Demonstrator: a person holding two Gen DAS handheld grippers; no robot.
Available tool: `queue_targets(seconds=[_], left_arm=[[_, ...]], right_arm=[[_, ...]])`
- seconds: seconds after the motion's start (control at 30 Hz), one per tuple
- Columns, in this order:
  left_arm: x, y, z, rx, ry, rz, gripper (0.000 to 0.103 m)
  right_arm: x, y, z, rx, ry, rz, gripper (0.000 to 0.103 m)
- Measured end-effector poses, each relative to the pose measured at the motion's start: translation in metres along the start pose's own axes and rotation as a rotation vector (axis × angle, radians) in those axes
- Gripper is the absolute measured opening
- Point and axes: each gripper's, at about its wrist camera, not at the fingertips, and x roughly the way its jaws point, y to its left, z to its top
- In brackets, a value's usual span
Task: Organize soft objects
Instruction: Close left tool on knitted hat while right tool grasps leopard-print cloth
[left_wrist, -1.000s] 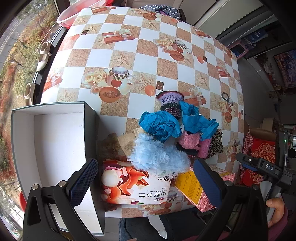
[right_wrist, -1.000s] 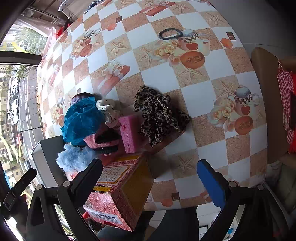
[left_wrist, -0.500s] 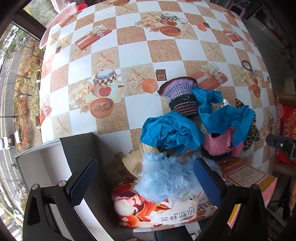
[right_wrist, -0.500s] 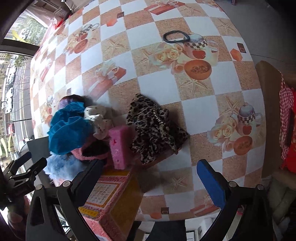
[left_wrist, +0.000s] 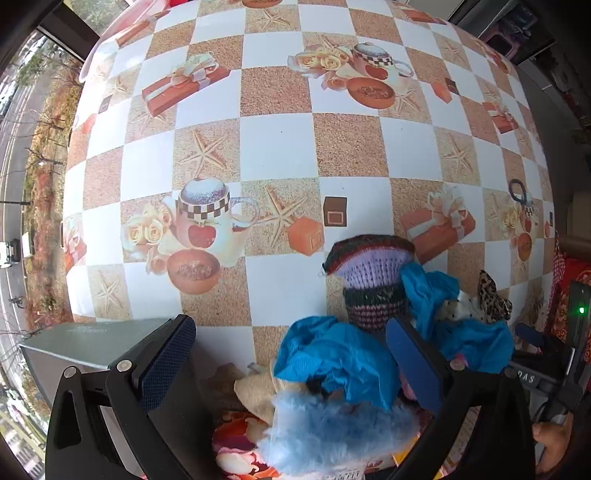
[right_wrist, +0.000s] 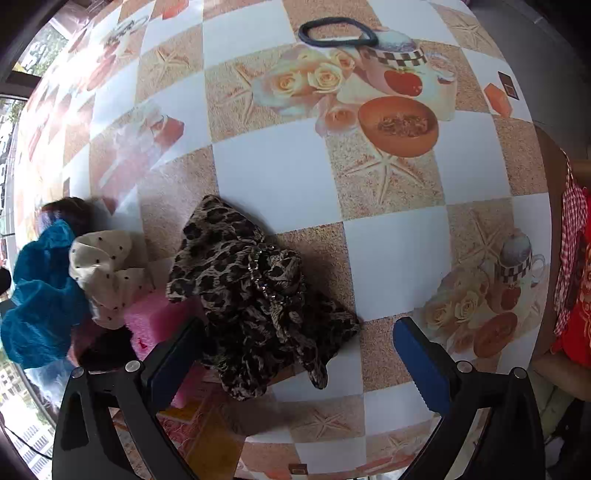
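Note:
A heap of soft things lies at the near table edge. In the left wrist view a blue crinkled cloth (left_wrist: 332, 358), a fluffy light-blue puff (left_wrist: 332, 432) and a knitted purple cup (left_wrist: 369, 280) sit between the fingers of my open, empty left gripper (left_wrist: 291, 365), which hovers above them. In the right wrist view a leopard-print scrunchie (right_wrist: 255, 291) lies just ahead of my open, empty right gripper (right_wrist: 299, 354). Left of it are a cream dotted scrunchie (right_wrist: 107, 273), a pink sponge (right_wrist: 155, 321) and the blue cloth (right_wrist: 40, 295).
A grey box (left_wrist: 92, 343) stands at the near left. A flowered packet (left_wrist: 240, 446) and a red-yellow carton (right_wrist: 207, 435) lie under the heap. A dark hair tie (right_wrist: 338, 31) lies far on the patterned tablecloth (left_wrist: 280, 147). A chair back (right_wrist: 554, 221) stands right.
Both grippers have moved forward and down toward the heap. The grey box has slid out to the left of the left view, and the leopard scrunchie now sits much larger ahead of the right gripper.

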Motion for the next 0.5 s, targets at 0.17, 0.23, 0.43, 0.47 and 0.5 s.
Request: queue_targets(seconds=[0.17, 0.23, 0.43, 0.47, 0.5], left_arm=[[0.033, -0.008, 0.015, 0.018, 0.067, 0.027, 0.103], [0.039, -0.016, 0.019, 0.029, 0.083, 0.0, 0.103], [0.047, -0.047, 0.03, 0.096, 0.072, -0.015, 0.103], [0.048, -0.049, 0.032, 0.097, 0.073, -0.024, 0.103], [0.05, -0.051, 0.034, 0.097, 0.074, -0.027, 0.103]], right_arm=[[0.013, -0.025, -0.01, 0.025, 0.003, -0.07, 0.103], [0.015, -0.047, -0.015, 0.069, 0.006, -0.092, 0.103], [0.002, -0.083, -0.029, 0.166, -0.047, 0.011, 0.103], [-0.003, -0.083, -0.032, 0.158, -0.073, 0.037, 0.103], [-0.006, -0.079, -0.031, 0.142, -0.093, 0.051, 0.103]])
